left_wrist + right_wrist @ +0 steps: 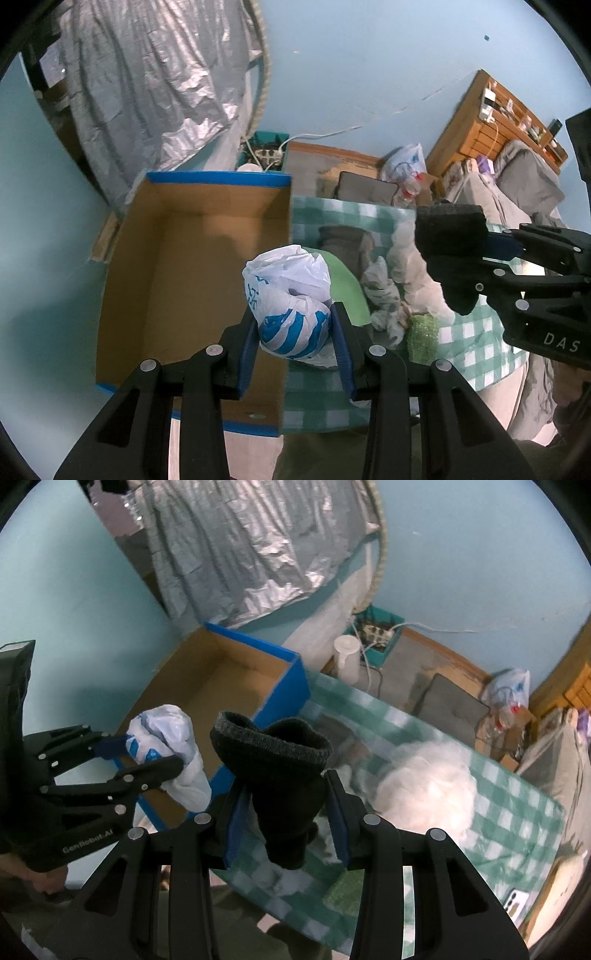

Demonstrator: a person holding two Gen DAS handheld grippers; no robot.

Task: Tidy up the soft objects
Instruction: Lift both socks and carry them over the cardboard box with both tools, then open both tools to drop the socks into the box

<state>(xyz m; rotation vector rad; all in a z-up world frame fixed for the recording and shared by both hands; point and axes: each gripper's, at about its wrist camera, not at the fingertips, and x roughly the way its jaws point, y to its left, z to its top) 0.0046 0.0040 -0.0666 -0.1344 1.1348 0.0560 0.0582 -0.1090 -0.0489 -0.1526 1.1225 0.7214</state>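
My left gripper (295, 317) is shut on a crumpled white and blue plastic bag (291, 291), held at the right edge of an open cardboard box (192, 258) with blue taped rims. My right gripper (284, 794) is shut on a dark knitted sock (280, 775). In the left wrist view the sock (448, 251) hangs at the right over the checked cloth. In the right wrist view the bag (166, 746) and left gripper (155, 753) sit at the left beside the box (236, 679). White fluffy stuffing (428, 786) and other soft pieces lie on the green checked cloth (517, 812).
A silver foil curtain (147, 92) hangs behind the box. A teal crate with a power strip (264, 151), a white jug (347, 657), a grey cushion (364, 188), a bagged bundle with bottles (406, 166) and a wooden headboard (491, 125) stand beyond the cloth.
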